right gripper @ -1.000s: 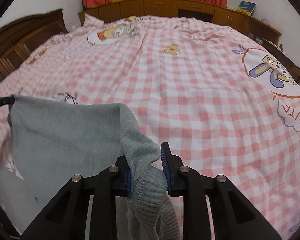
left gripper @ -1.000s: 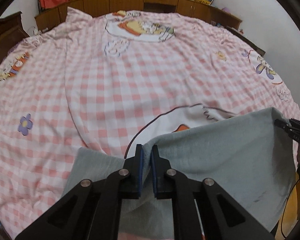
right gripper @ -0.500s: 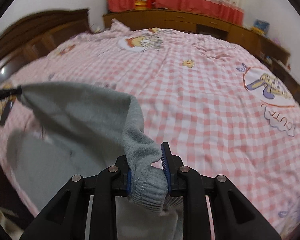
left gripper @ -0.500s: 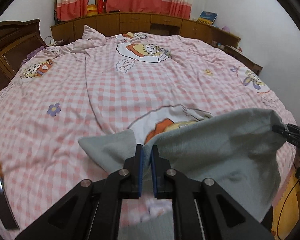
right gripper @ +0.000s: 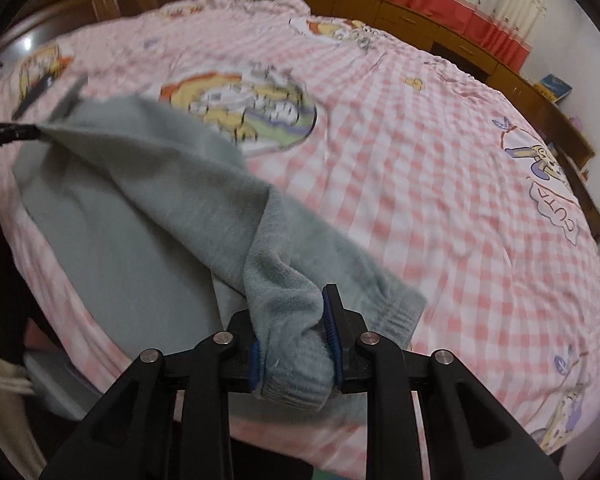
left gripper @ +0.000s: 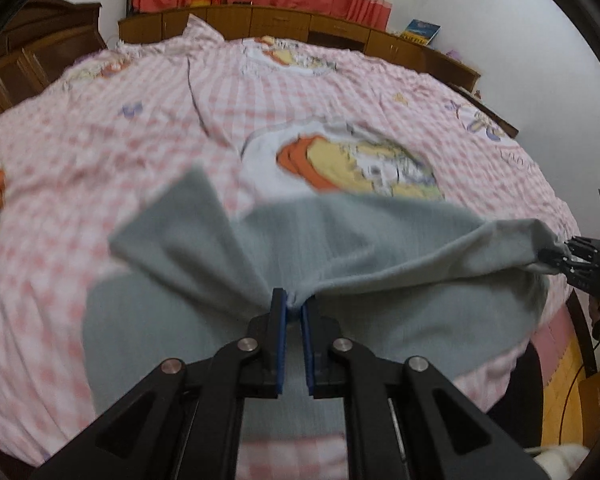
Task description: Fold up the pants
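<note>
Pants (left gripper: 380, 248) are hanging stretched low-centre over the checked bedspread (left gripper: 100, 152); I'm keeping left gripper (left gripper: 294, 304) and right gripper (right gripper: 292, 320) clamped on them.

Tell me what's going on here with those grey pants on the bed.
A person is folding soft grey fleece pants on a bed covered by a pink-and-white checked cartoon bedspread, using two handheld black grippers. The left gripper is shut on a thin pinch of the fabric. The right gripper is clamped on a thick bunch near the ribbed cuff. The held edge is stretched between them, lifted above the part of the pants lying on the bedspread. The fold is not laid down yet.
</note>
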Motion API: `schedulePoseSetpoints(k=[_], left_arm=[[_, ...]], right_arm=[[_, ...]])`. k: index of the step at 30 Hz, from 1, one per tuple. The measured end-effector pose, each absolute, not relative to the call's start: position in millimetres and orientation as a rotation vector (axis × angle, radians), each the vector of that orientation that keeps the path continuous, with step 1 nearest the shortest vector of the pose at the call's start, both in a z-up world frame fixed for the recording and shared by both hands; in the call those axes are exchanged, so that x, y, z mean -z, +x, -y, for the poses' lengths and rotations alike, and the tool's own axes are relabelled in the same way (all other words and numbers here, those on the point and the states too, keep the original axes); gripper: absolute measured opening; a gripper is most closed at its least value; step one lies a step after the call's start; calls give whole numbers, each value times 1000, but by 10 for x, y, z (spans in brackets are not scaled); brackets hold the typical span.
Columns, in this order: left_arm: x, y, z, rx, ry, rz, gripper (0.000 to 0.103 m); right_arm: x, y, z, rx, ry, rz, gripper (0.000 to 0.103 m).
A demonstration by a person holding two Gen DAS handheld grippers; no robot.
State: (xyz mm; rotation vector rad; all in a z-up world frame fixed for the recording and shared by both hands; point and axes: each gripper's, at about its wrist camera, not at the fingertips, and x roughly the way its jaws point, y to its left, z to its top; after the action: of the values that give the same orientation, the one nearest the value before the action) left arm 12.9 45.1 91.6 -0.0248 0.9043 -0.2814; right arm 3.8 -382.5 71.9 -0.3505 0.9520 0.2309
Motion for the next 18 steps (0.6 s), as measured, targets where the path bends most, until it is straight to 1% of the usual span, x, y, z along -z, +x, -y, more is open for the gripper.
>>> schedulePoseSetpoints(k=[4, 6, 8, 11, 17, 18], left_arm=[[-602, -26, -466, 274, -66, -967, 7], [-522, -77, -476, 265, -68, -977, 7], [-470, -97, -499, 259, -68, -985, 7], [-428, -132, -563, 253, -80, -988, 7], [-391, -191, -690, 259, -146, -1011, 8], [-401, -188, -688, 260, -152, -1015, 11]], right_arm=[[-588, -53, 3793, -222, -379, -989, 26], [-549, -113, 3783, -215, -391, -996, 30], [-527, -172, 3785, -190, -406, -994, 38], [-513, -255, 3825, -165, -389, -997, 47], [-525, -418, 4002, -174, -305, -1023, 49], [-538, -441, 4052, -176, -285, -1027, 49]])
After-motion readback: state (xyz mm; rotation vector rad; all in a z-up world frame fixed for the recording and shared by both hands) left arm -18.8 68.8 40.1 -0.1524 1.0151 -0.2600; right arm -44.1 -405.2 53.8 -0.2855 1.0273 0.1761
